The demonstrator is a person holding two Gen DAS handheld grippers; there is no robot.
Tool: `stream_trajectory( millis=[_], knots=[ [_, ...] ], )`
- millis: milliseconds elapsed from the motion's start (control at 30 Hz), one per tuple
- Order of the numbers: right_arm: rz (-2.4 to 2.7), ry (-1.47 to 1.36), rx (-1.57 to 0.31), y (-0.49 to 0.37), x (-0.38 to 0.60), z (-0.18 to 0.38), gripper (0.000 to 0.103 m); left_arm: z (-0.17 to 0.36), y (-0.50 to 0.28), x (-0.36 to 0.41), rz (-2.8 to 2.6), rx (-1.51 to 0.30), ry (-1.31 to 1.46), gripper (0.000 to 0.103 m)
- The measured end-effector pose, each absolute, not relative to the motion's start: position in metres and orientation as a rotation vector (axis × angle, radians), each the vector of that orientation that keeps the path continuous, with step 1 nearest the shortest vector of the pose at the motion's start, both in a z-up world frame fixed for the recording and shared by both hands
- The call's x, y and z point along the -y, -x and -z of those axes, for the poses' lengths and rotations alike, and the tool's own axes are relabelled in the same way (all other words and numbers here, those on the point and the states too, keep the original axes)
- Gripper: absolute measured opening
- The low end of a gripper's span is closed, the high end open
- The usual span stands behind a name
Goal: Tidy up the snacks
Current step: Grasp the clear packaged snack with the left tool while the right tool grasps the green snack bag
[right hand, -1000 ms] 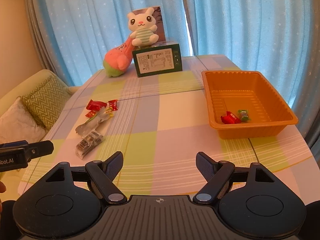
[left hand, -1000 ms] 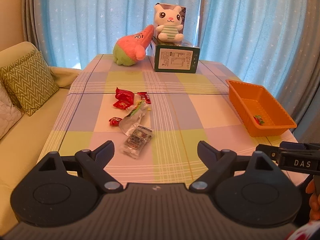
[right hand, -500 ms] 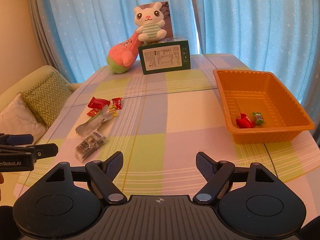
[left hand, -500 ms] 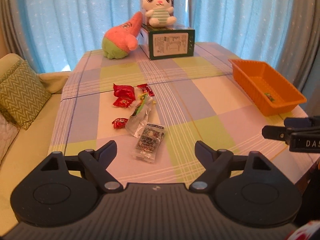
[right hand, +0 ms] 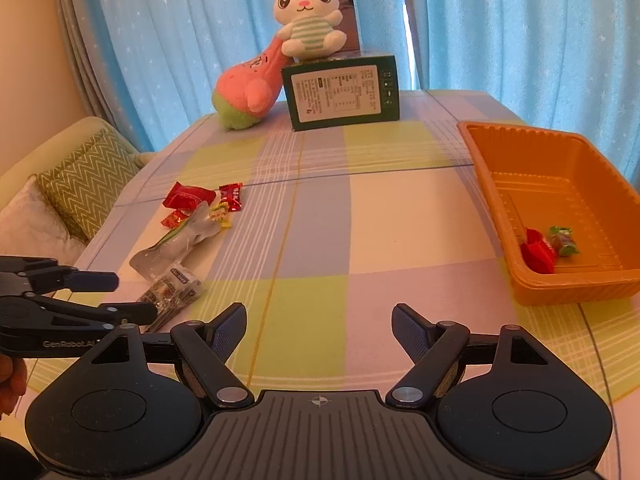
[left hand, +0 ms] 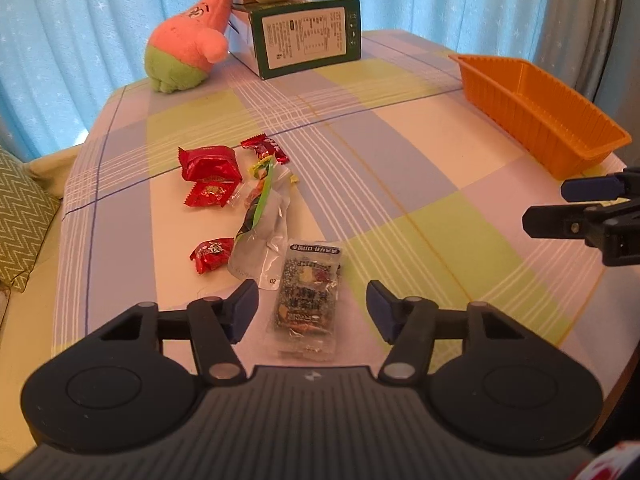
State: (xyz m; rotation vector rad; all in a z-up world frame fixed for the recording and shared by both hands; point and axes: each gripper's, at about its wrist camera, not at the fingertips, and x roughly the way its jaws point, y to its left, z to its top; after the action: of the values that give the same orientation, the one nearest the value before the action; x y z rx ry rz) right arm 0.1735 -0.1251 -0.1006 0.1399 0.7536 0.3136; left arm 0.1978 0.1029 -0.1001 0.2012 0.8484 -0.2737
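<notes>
Several snacks lie on the left of the checked tablecloth: red packets (left hand: 210, 164), a small red candy (left hand: 212, 254), a long clear packet (left hand: 260, 236) and a dark printed packet (left hand: 308, 300). My left gripper (left hand: 312, 300) hangs low over the dark packet (right hand: 168, 292). Its jaws are closing, with the packet between them and the pads apart from it. The same gripper (right hand: 132, 296) shows at the left of the right wrist view. My right gripper (right hand: 319, 316) is open and empty above the table's middle. An orange tray (right hand: 560, 292) at the right holds a red candy (right hand: 538, 254) and a green one (right hand: 562, 236).
At the table's far end stand a green box (right hand: 340, 94), a white plush (right hand: 308, 16) on top of it and a pink plush (right hand: 248, 88) beside it. A sofa with a zigzag cushion (right hand: 84, 184) runs along the left. Blue curtains hang behind.
My left gripper has come down and forward over the dark packet, rolled a little, and its jaws have narrowed. My right gripper has moved forward and lower, staying equally wide.
</notes>
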Motion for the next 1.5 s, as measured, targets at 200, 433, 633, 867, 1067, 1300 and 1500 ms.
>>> stream_trajectory(
  millis=[200, 433, 633, 867, 1067, 1300, 1500],
  knots=[
    [-0.315, -0.141, -0.777, -0.186, 0.118, 0.113, 0.079, 0.119, -0.214, -0.101, 0.302, -0.875, -0.232, 0.043],
    [-0.318, -0.146, -0.792, -0.194, 0.113, 0.121, 0.079, 0.127, -0.217, -0.099, 0.308, -0.885, -0.240, 0.034],
    [-0.321, -0.155, -0.798, -0.198, 0.108, 0.123, 0.079, 0.114, -0.208, -0.100, 0.322, -0.870, -0.207, 0.033],
    [-0.340, -0.177, -0.807, -0.202, 0.100, 0.123, 0.079, 0.087, -0.199, -0.114, 0.291, -0.814, -0.184, 0.033],
    [-0.379, -0.213, -0.806, -0.215, 0.085, 0.120, 0.079, 0.080, -0.210, -0.138, 0.199, -0.800, -0.196, 0.033],
    [-0.402, -0.159, -0.780, -0.227, 0.063, 0.118, 0.079, 0.097, -0.254, -0.142, 0.173, -0.836, -0.380, 0.033],
    [-0.386, -0.166, -0.783, -0.234, 0.066, 0.124, 0.079, 0.114, -0.270, -0.111, 0.283, -0.868, -0.598, 0.033]
  ],
)
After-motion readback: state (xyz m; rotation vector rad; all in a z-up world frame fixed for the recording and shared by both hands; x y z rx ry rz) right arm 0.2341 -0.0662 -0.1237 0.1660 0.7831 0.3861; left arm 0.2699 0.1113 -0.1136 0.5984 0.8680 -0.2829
